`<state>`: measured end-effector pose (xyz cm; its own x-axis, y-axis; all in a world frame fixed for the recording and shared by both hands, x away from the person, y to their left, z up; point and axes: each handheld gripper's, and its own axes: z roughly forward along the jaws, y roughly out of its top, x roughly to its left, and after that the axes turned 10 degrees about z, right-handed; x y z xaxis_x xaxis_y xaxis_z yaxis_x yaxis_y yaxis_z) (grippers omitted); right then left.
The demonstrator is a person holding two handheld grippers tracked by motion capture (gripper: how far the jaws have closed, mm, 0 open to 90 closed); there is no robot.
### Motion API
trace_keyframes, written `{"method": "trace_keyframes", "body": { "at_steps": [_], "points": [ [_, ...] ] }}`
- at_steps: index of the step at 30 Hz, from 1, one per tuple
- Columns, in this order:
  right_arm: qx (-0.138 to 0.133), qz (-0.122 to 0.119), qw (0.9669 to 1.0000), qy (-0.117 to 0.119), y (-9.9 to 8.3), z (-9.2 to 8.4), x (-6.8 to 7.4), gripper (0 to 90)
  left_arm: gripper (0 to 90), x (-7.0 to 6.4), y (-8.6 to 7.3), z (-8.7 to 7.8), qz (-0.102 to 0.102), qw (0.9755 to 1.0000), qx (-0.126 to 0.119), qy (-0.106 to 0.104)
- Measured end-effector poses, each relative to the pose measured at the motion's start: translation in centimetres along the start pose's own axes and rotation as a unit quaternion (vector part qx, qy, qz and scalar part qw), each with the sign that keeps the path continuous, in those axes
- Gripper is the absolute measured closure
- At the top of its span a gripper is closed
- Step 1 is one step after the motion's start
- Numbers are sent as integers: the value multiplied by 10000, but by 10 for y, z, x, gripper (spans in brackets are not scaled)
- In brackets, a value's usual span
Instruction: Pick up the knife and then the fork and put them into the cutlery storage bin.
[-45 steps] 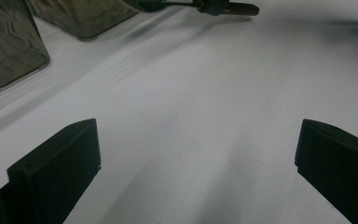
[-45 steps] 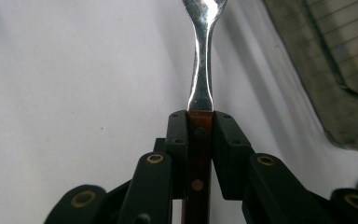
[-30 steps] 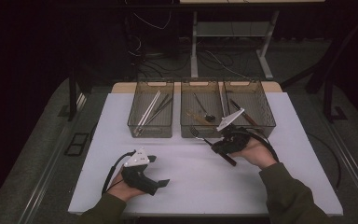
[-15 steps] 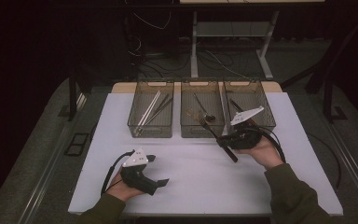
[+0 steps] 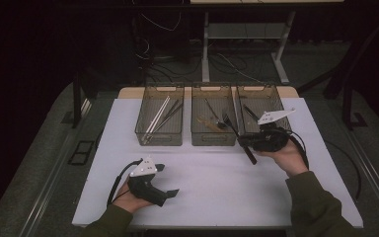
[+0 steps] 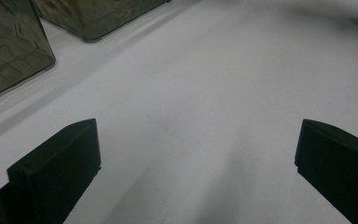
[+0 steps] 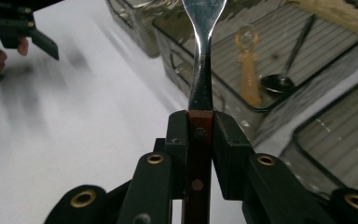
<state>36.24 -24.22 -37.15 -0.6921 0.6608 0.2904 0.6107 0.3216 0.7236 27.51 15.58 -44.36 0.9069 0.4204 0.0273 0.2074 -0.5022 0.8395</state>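
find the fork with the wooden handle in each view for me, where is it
High view: the fork sits right of centre, clamped in the right gripper, tines over the middle bin.
Right gripper view: the fork rises up the centre from between the jaws, its reddish handle pinched by the pads.
Left gripper view: the fork is not in it.
Shared landmark: the white tabletop.

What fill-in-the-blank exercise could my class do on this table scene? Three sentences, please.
1. The right tool is shut on a fork with a ____ handle.
2. The left tool is ____ over the white table.
3. The table carries ____ mesh bins.

Missing words: wooden; open; three
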Motion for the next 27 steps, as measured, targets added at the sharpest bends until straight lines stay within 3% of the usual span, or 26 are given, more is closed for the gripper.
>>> {"method": "trace_keyframes", "body": {
  "at_steps": [6,16,21,27],
  "points": [
    [-254,107,9996,-100,3,-13,-10,777,0,0,0,1,-15,10000,-3,-5],
    [-551,309,9966,-522,20,-34,-32,777,0,0,0,2,-17,10000,5,-13],
    [-687,413,9933,-834,31,-39,-47,777,0,0,0,1,-14,10000,-1,-15],
    [-830,636,9867,-1243,43,-41,-68,777,0,0,0,1,-14,10000,-10,-24]
  ]
}}
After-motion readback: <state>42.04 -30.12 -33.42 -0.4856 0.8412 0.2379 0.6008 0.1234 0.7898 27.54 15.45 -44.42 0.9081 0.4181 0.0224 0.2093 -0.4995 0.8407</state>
